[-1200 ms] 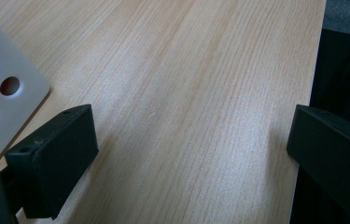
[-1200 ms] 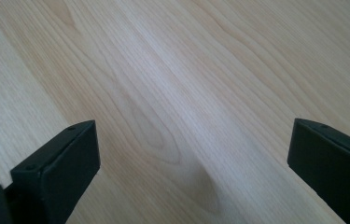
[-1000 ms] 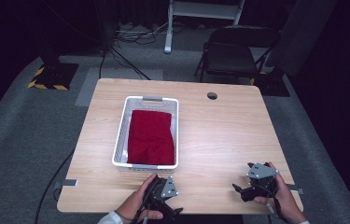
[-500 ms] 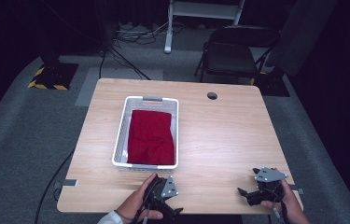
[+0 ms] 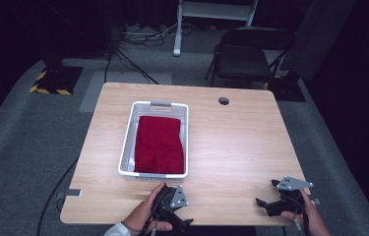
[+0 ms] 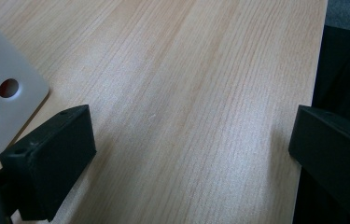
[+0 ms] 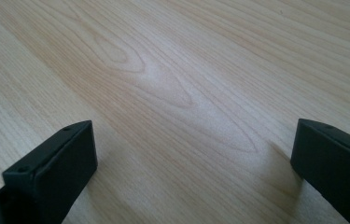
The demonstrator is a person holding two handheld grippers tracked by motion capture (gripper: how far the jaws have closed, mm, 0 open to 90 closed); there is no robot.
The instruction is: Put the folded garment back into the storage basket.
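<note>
A: How are the grippers held?
B: Left gripper (image 5: 172,210) at six o'clock, right gripper (image 5: 276,204) at four; jaws spread, nothing held.
A: And the red cloth (image 5: 159,144)?
B: Laid in the white basket (image 5: 127,146), table (image 5: 236,147) centre-left.

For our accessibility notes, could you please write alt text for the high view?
A white perforated basket holding a folded red cloth sits left of centre on a light wooden table. At the near edge, a person's hands hold two tools, the left tool just below the basket and the right tool near the right corner.
</note>
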